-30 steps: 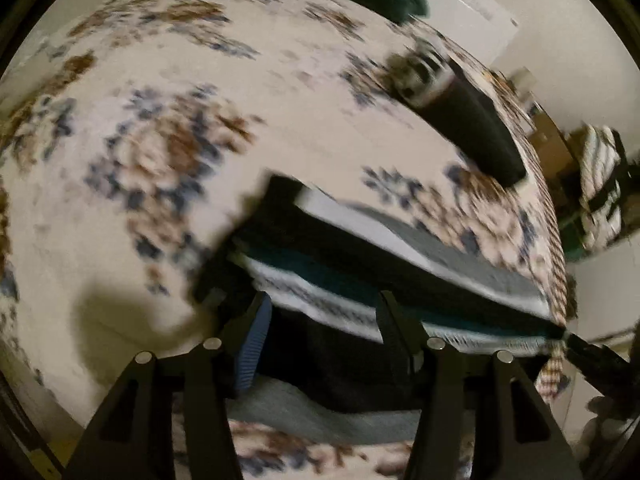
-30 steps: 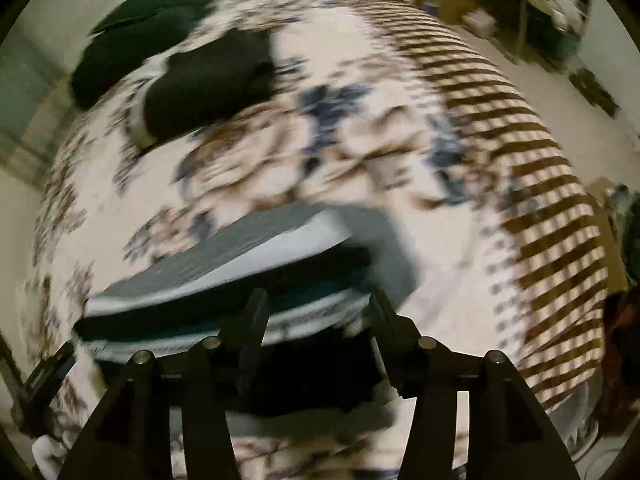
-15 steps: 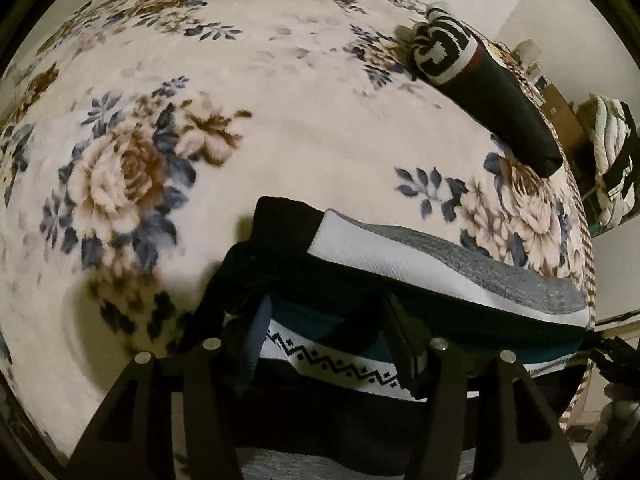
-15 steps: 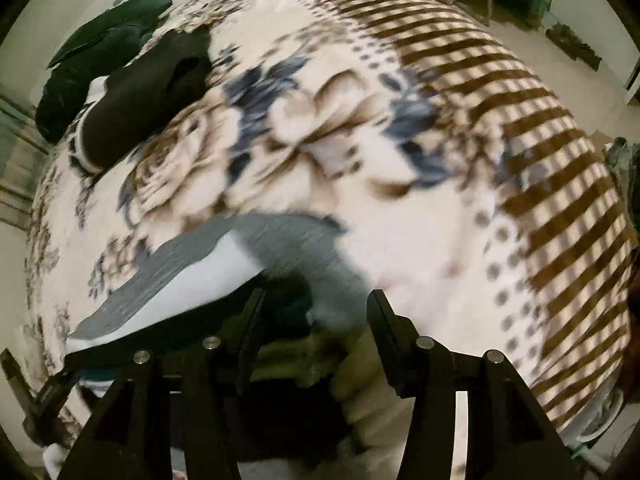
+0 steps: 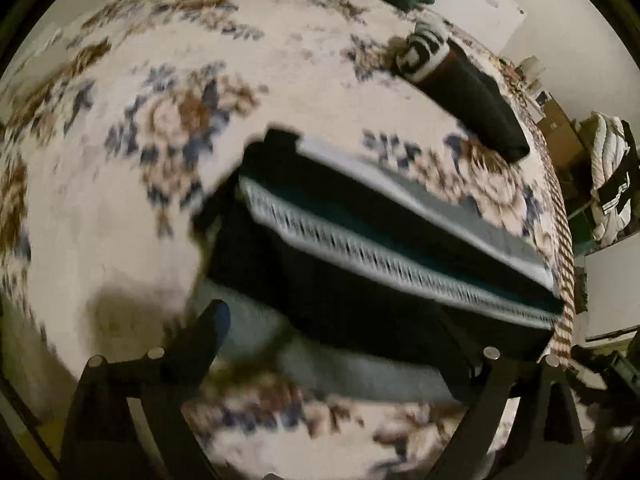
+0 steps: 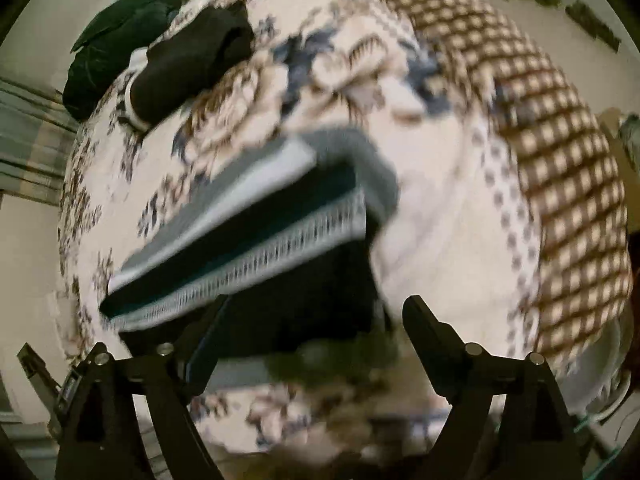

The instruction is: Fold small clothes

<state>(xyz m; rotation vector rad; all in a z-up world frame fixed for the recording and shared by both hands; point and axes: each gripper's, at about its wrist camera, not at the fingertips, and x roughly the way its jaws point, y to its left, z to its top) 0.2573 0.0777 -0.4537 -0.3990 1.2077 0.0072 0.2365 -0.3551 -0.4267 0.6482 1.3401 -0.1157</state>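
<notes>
Two fisheye views look steeply down along a pair of hand-held tongs at a bed covered by a cream floral blanket (image 5: 120, 208).

A small dark garment with white, grey and teal stripes (image 5: 380, 248) lies folded on the blanket, spread flat in layers. In the left view it sits just ahead of the left tongs (image 5: 340, 332), whose jaws have just been opening and now stand wide apart. The near edge of the garment lies between them, but the pads do not press on it.

In the right view the same garment (image 6: 248, 248) lies ahead and to the left of the right tongs (image 6: 316, 312). Their jaws have also just been opening and stand apart, with the garment's near corner between them, not gripped.

Both pictures are blurred, so the exact fold lines are hard to judge; the garment seems to be folded in half.

A rolled black garment (image 5: 472, 92) lies well apart, farther up the bed, beside a dark green pillow (image 6: 116, 40).

The release looks finished. To do it well, the tongs should lift straight away without snagging the top layer, so the fold stays squared.
</notes>
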